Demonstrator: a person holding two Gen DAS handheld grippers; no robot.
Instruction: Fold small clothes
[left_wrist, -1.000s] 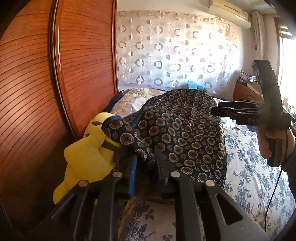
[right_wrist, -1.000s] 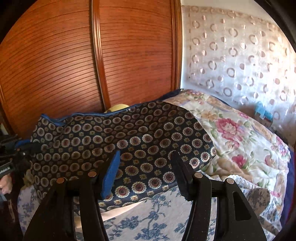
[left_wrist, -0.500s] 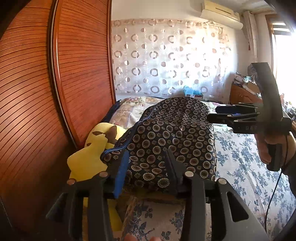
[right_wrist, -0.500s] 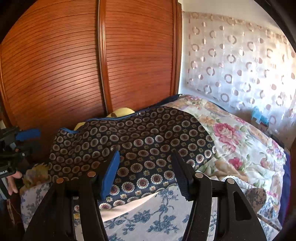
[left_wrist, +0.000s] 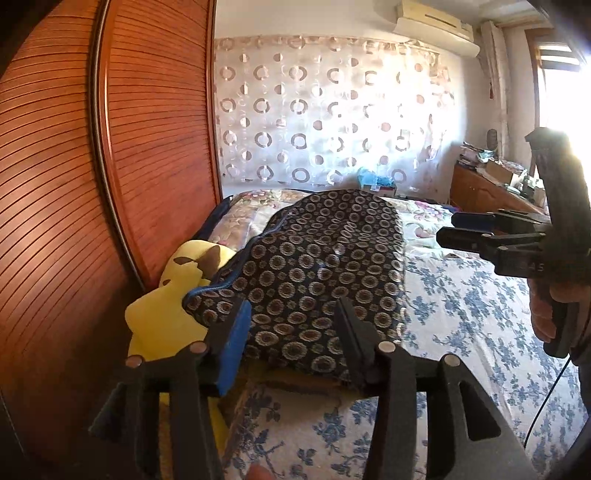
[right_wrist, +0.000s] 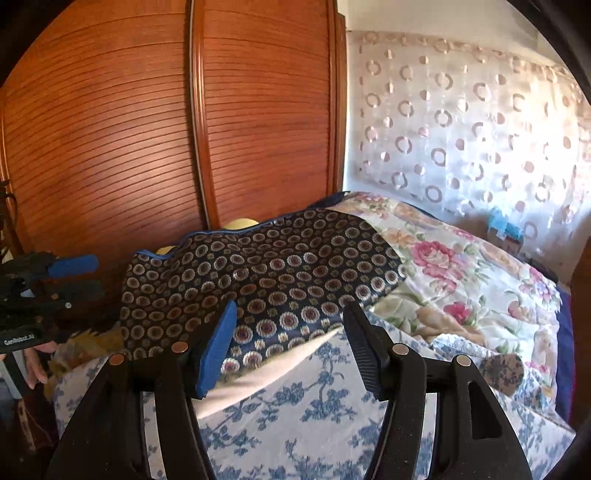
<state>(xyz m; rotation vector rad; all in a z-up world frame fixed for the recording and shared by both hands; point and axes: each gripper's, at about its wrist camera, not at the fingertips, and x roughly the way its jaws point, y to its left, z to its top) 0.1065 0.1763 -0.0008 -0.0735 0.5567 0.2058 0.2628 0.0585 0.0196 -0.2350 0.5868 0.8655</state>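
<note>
Lying flat on the bed (left_wrist: 461, 306), the dark patterned cloth (left_wrist: 317, 266) sits just ahead of both tools. Its long way runs from the near end, by the left gripper (left_wrist: 291, 325), toward the far end by the flowery quilt (right_wrist: 461, 266). The left gripper's jaws have just been opening; they now stand apart with nothing pinched, the cloth's near edge right in front of them. The right gripper (right_wrist: 291, 332) faces the cloth's long side edge, jaws also apart and a little wider, holding nothing. A yellow soft toy (left_wrist: 173, 291) peeks out beside the cloth, next to the wooden wardrobe (left_wrist: 110, 166). I think the left gripper is nearer an end, so it could grab there for the next fold.
</note>
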